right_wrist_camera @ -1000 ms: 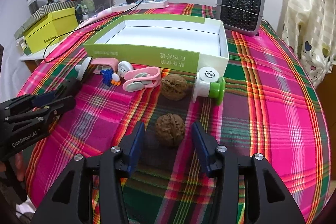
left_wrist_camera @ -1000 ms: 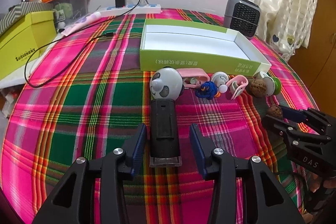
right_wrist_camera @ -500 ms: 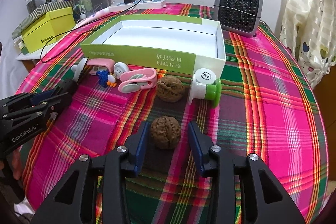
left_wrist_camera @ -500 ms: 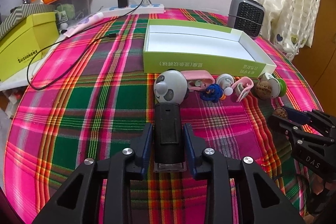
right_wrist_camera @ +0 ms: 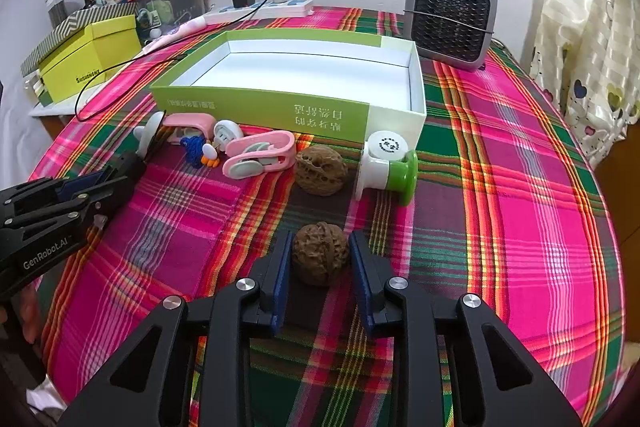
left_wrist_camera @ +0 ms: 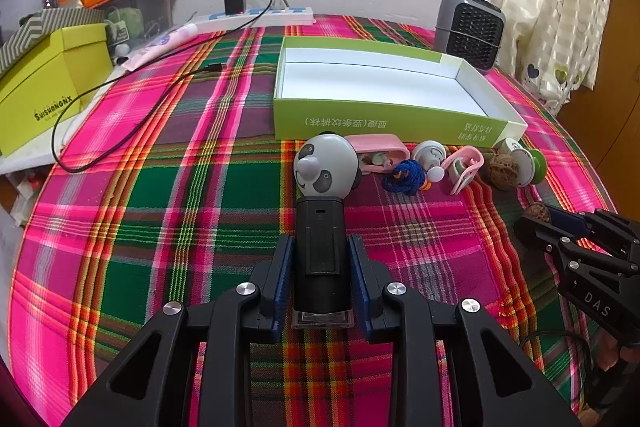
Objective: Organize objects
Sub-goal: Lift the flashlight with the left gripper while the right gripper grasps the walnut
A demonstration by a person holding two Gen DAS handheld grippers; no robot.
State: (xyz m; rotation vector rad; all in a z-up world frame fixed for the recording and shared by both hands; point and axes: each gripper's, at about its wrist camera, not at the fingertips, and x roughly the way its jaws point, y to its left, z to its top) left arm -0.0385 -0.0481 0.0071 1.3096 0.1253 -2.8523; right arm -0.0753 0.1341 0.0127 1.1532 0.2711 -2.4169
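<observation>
Left gripper [left_wrist_camera: 321, 263]: you hold it angled down at the plaid tablecloth [left_wrist_camera: 168, 195], blue pads clamped on the black handle of the panda fan [left_wrist_camera: 322, 227]. Jaws closed in during the last second and now sit narrow, flush on both sides of the handle. Fan lies flat, white-and-grey panda head pointing toward the green box [left_wrist_camera: 384, 95], clear base nearest your hand.

Right gripper [right_wrist_camera: 319, 259]: same downward tilt, jaws just finished closing; pads press both flanks of the near walnut [right_wrist_camera: 320, 257], which sits on the cloth.

Walnut is brown and deeply wrinkled. Second walnut [right_wrist_camera: 321, 169] lies farther off, between the pink clip [right_wrist_camera: 260, 157] and the white-green roller [right_wrist_camera: 386, 165], in front of the box. Box is open, white inside.

Writing: "GenRobot.AI" on the left gripper's body in the right view; "DAS" on the right gripper's body in the left view. Yellow box [left_wrist_camera: 44, 87] reads "SWISHANGNX", roughly. Green box wall carries Chinese characters, upside down, not legible to me.
</observation>
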